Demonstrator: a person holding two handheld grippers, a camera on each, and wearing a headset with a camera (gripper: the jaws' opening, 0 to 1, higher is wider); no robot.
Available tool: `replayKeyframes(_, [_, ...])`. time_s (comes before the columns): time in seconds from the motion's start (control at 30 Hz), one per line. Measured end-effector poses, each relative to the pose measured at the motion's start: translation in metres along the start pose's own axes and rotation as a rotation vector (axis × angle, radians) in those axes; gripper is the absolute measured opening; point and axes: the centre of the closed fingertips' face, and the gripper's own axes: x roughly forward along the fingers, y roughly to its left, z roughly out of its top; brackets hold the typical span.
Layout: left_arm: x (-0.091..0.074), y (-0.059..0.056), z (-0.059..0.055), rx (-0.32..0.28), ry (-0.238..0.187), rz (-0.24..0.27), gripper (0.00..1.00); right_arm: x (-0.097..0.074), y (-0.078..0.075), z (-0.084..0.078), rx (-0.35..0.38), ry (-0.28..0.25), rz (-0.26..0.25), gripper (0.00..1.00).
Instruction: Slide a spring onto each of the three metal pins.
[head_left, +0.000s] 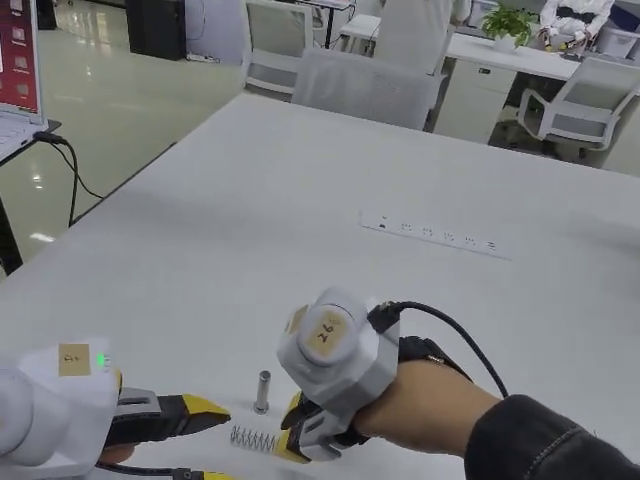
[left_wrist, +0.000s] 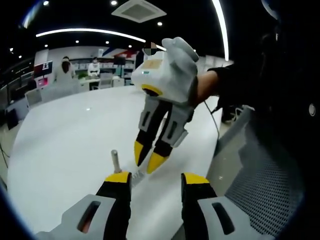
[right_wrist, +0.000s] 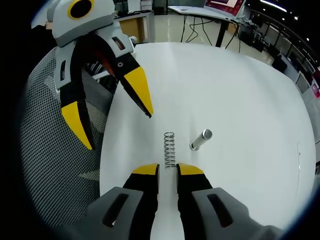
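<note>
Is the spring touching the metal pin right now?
Apart. The right gripper view shows bare table between the spring and the pin.

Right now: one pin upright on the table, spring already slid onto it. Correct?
No. The pin stands upright on the table, but the spring lies flat on the table beside it, not on it. The right gripper view shows this.
</note>
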Motion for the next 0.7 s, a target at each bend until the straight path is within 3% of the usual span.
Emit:
replayKeyframes(0.4, [0.000,0.002,-0.001,-0.004,0.005,0.008,0.33,0.017,-0.003,-0.004,-0.017,0.036,0.009,0.11])
replayKeyframes(0.7, [0.000,0.002,-0.001,-0.005,0.006,0.009,0.33,0.020,-0.004,-0.007,-0.034,0.064,0.004,0.10])
